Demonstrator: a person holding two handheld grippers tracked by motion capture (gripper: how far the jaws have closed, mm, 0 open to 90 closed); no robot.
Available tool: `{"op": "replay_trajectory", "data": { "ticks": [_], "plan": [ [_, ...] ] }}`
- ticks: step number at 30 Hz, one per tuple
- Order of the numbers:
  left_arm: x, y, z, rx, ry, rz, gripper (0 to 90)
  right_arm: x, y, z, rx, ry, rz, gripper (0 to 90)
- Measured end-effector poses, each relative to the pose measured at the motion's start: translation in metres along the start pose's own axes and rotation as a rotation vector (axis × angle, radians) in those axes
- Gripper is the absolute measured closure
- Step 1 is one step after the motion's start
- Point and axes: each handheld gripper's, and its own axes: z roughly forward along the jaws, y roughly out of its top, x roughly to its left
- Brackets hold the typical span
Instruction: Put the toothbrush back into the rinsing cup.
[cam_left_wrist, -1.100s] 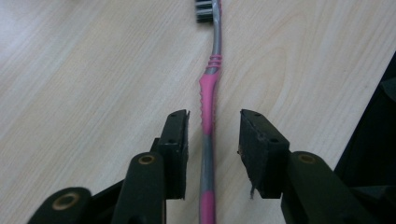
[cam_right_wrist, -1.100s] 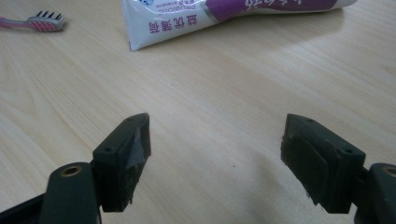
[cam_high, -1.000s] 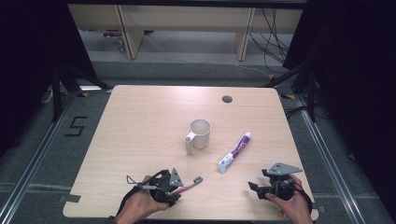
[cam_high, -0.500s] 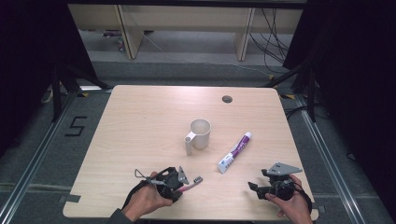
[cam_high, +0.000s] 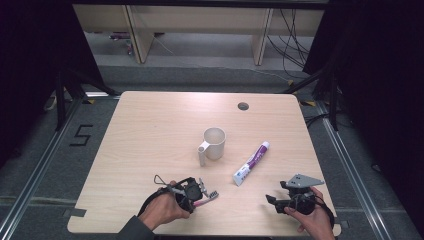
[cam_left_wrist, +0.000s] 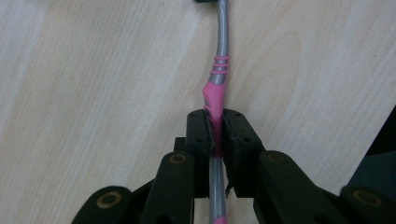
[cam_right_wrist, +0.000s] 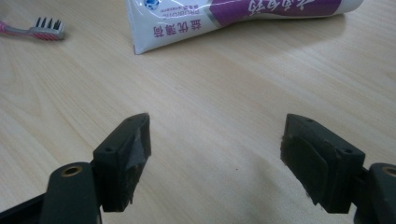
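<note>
Pale wood-grain table (cam_high: 150, 135), rounded corners, on a dark grey floor with a taped "5" at its left.

Changes from half a second ago: left gripper (cam_high: 196, 190) with its toothbrush sits slightly farther along the near edge toward the centre; right gripper, mug and tube lie as before.

Near edge, left: left gripper (cam_left_wrist: 215, 140), held in the person's left hand (cam_high: 159, 210). Jaws closed tight on the toothbrush (cam_left_wrist: 217, 88), clamping the pink part of the handle; grey neck runs forward over the table. In the high view the toothbrush (cam_high: 209, 196) points right, bristle head past the jaws and low over the wood; contact with the wood cannot be told.

Near edge, right: right gripper (cam_high: 272, 200) in the person's right hand (cam_high: 312, 222), grey plate on top. In its own view the right gripper (cam_right_wrist: 215, 149) has jaws spread wide, nothing between them, bare wood beneath.

Mid-table: toothpaste tube (cam_high: 251, 163), white and purple, lying diagonally, flat crimped end toward the right gripper, apart from it. White mug (cam_high: 213, 143), upright, handle toward the near left.

Far side: round cable hole (cam_high: 243, 106). Beyond the table, light wooden shelving (cam_high: 200, 25), loose cables, black drapes at both sides.
</note>
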Motion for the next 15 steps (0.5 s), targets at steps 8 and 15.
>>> {"op": "replay_trajectory", "data": {
  "ticks": [8, 15],
  "plan": [
    [-0.0005, 0.0068, 0.0003, 0.047, 0.002, 0.01, 81.8, -0.0013, -0.0004, 0.0009, -0.009, -0.007, -0.022, 25.7],
    [-0.0031, 0.0064, -0.0007, 0.031, 0.001, 0.027, 82.4, -0.0012, 0.0, 0.0002, -0.004, -0.005, -0.008, 25.7]
  ]
}}
